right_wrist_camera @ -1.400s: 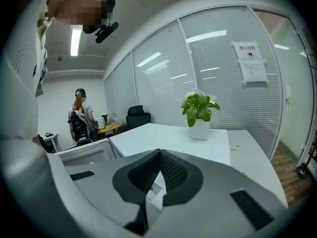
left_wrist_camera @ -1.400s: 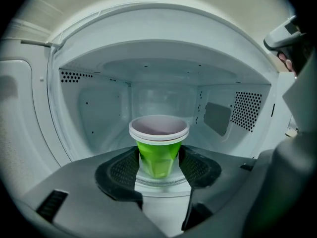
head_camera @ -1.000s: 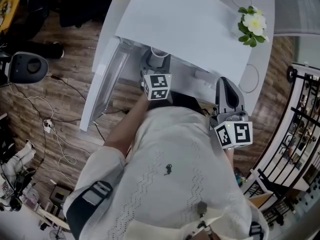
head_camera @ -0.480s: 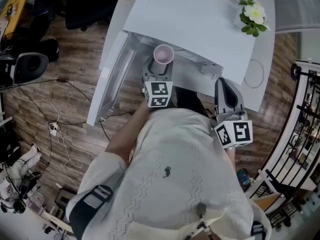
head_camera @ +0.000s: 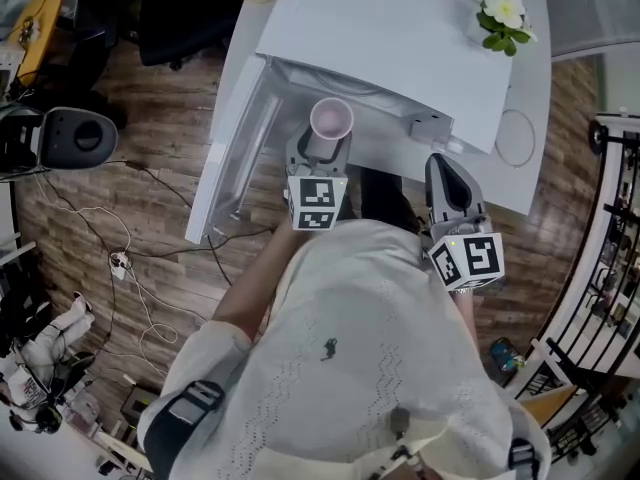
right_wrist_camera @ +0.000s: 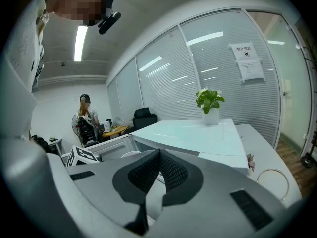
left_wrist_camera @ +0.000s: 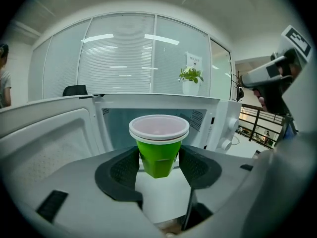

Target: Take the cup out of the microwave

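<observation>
My left tongs [left_wrist_camera: 159,163] are clamped on the green plastic cup with the pale rim [left_wrist_camera: 158,150], holding it upright just in front of the open white microwave [head_camera: 385,43]. My right tongs [right_wrist_camera: 159,157] are pressed together, empty.

Likely an office: blinded glass partition [left_wrist_camera: 121,58], swivel chair [right_wrist_camera: 143,117].

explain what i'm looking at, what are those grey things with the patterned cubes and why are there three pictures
A person holds a grey two-jaw gripper in each hand. The top-down picture comes from a camera on the person's head; the other two from cameras riding on the grippers. The left gripper is clamped on a green plastic cup with a pale pink inside, in front of the open white microwave. The right gripper has its jaws together, holding nothing.
</observation>
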### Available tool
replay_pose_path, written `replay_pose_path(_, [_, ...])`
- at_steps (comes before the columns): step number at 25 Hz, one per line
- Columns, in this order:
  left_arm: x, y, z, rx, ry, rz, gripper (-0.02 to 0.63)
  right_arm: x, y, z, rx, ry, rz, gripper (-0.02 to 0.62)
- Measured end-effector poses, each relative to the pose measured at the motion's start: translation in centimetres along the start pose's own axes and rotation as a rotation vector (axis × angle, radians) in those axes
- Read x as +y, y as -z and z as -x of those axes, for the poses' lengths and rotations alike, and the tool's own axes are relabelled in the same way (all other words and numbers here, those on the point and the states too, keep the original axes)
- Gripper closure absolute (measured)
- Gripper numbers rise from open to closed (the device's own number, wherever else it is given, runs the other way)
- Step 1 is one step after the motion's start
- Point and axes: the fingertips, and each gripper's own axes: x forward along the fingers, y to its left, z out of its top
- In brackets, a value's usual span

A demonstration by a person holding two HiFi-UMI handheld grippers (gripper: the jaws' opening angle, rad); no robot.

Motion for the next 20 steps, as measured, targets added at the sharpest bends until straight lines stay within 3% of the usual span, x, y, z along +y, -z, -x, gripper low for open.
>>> replay_pose_path(10, [-2.1,-2.4,5.0,-0.049,0.062,-0.031,0.333,1.4,1.6,1.6,0.018,0.002,0.005,0.586])
replay_pose_path(20, [-2.3,-2.3,8.3,-0.036,0.036,-0.021,0.334,3.0,2.3,2.9,0.021,-0.037,0.015,0.586])
